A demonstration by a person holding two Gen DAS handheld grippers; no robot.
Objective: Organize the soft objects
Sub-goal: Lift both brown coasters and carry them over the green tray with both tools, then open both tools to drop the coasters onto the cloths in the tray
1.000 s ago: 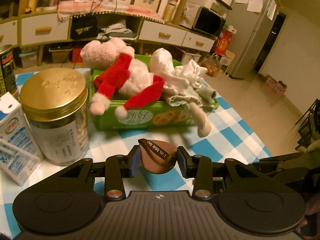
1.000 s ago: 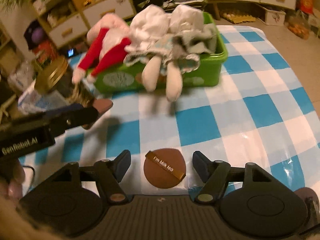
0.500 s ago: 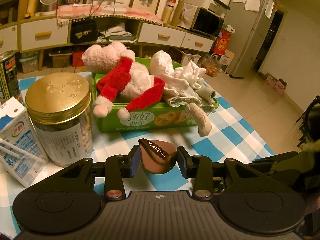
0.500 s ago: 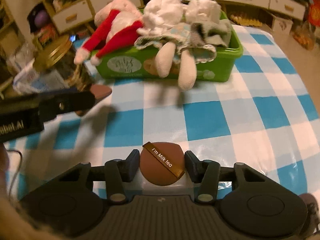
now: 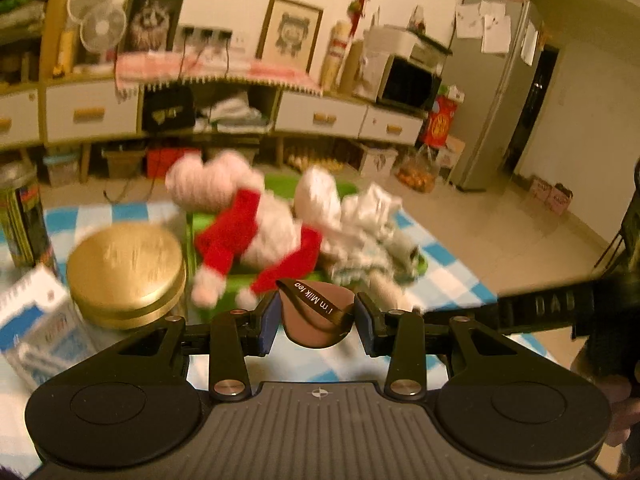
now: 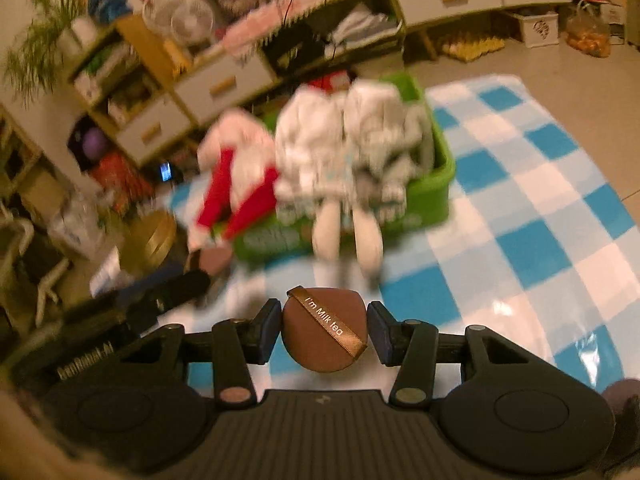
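**Inspector A:** Firstly, the near field. The left gripper [image 5: 318, 316] was clamped on a brown powder puff [image 5: 316, 326], its pads pressed against both edges, the "I'm Milk tea" ribbon running diagonally across it. The right gripper [image 6: 322, 334] gripped a second brown puff [image 6: 322, 330] the same way.

**Inspector B:** And the destination?

**Inspector A:** The green bin [image 6: 440, 178] lay straight ahead of both grippers, on the blue-checked tablecloth [image 6: 532, 208]. Its long axis ran across the left view, and it was already heaped with a Santa-suited plush [image 5: 248, 236] and a white rabbit doll [image 6: 344, 152] whose legs hung over the front wall.

**Inspector B:** Which hand was nearer?

**Inspector A:** By my judgement the left, though blur made it uncertain. Its puff overlapped the bin's front wall in view, with the gold-lidded jar [image 5: 126, 276] just beside on its left.
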